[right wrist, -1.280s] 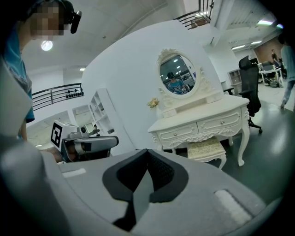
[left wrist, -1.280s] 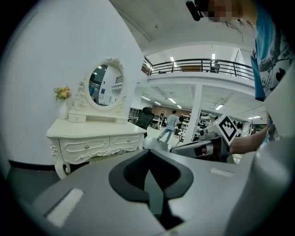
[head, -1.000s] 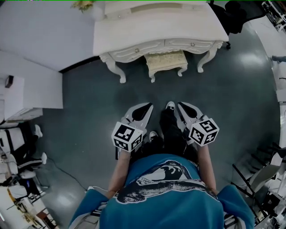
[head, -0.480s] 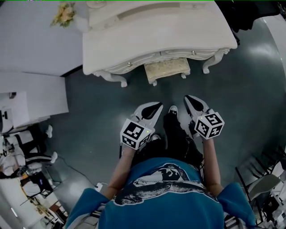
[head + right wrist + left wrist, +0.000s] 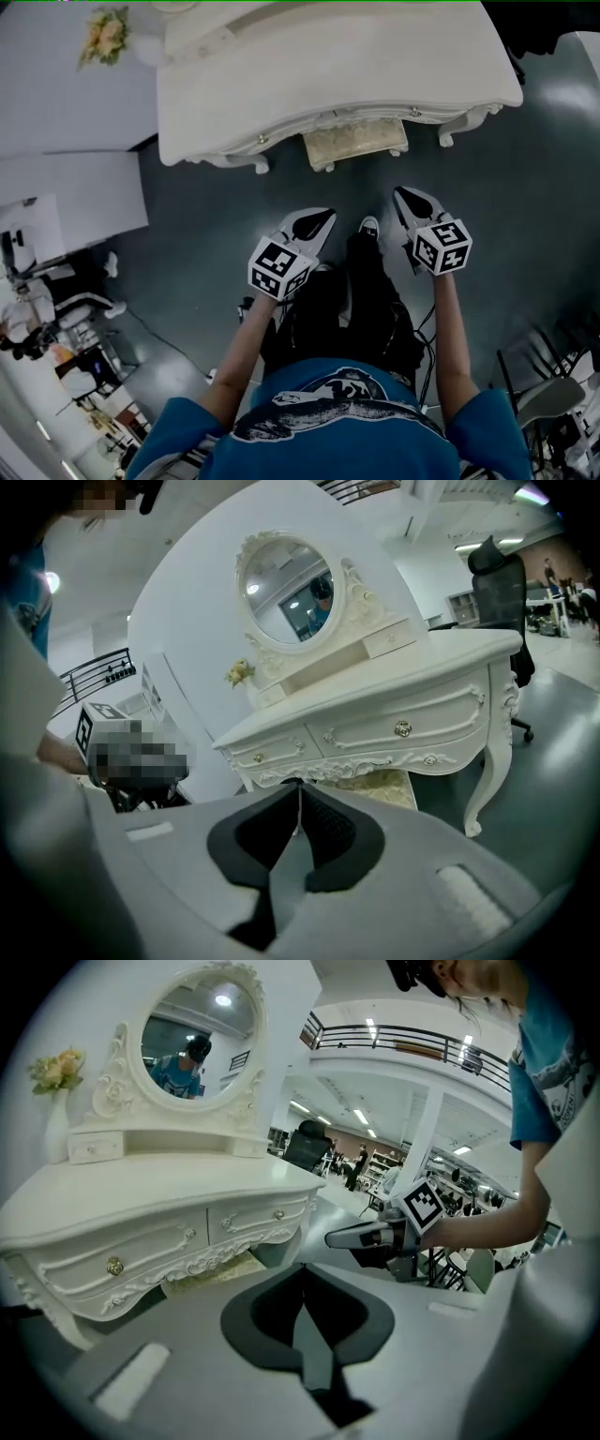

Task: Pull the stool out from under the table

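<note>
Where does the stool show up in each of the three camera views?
Head view: stool top centre, tucked under the dressing table.
Left gripper view: stool left of centre, under the table.
Right gripper view: stool right of centre, under the table.
Shared landmark: the dressing table, above the stool everywhere.

I count one dressing table (image 5: 337, 66), one stool (image 5: 354, 145), one oval mirror (image 5: 286, 590) and one bunch of flowers (image 5: 103, 36). Front drawers (image 5: 412, 722) on the table: two, one round knob each. Grippers in my view: two, the left gripper (image 5: 328, 215) and the right gripper (image 5: 399, 191). Marker cubes (image 5: 278, 268): two, one per gripper.
</note>
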`<state>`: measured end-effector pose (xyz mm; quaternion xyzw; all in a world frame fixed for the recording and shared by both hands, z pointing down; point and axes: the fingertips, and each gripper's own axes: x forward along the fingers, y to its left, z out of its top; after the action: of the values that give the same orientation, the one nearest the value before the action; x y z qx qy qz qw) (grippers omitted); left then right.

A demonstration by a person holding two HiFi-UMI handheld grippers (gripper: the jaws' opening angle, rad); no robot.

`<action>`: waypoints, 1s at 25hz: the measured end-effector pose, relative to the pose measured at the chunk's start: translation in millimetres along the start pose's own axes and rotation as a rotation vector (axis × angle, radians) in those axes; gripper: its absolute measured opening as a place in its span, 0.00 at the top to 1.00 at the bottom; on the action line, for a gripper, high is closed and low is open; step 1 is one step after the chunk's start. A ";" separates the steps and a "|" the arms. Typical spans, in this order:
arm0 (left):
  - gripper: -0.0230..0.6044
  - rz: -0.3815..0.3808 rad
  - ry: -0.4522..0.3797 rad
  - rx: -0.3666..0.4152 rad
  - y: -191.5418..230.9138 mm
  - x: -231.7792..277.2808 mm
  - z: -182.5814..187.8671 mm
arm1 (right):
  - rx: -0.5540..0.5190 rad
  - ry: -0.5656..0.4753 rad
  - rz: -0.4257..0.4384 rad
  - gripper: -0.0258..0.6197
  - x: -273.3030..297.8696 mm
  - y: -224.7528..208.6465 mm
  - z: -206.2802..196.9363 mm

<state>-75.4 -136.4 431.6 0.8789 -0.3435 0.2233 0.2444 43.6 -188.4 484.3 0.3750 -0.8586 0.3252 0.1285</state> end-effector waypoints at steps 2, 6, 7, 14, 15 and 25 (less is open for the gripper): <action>0.92 -0.001 0.014 -0.028 16.6 17.6 -7.2 | -0.001 0.013 -0.007 0.93 13.7 -16.3 -6.6; 0.88 -0.007 0.032 -0.063 50.1 55.8 -23.5 | 0.028 0.018 -0.040 0.92 37.9 -53.6 -18.3; 0.87 -0.007 0.039 -0.072 59.5 66.3 -29.0 | 0.040 0.017 -0.050 0.92 44.2 -64.1 -21.4; 0.69 0.026 0.086 -0.160 127.0 130.0 -82.6 | 0.050 0.049 -0.082 0.88 92.3 -134.3 -55.0; 0.68 0.039 0.089 -0.180 137.2 135.9 -91.0 | 0.061 0.046 -0.082 0.86 99.0 -144.0 -58.6; 0.50 0.163 0.085 -0.375 234.3 167.4 -170.5 | 0.180 0.059 -0.087 0.57 174.9 -228.5 -94.8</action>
<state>-169.5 -270.8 723.2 0.7770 -0.4385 0.2114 0.3991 87.7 -340.2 742.7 0.4121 -0.8048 0.4058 0.1334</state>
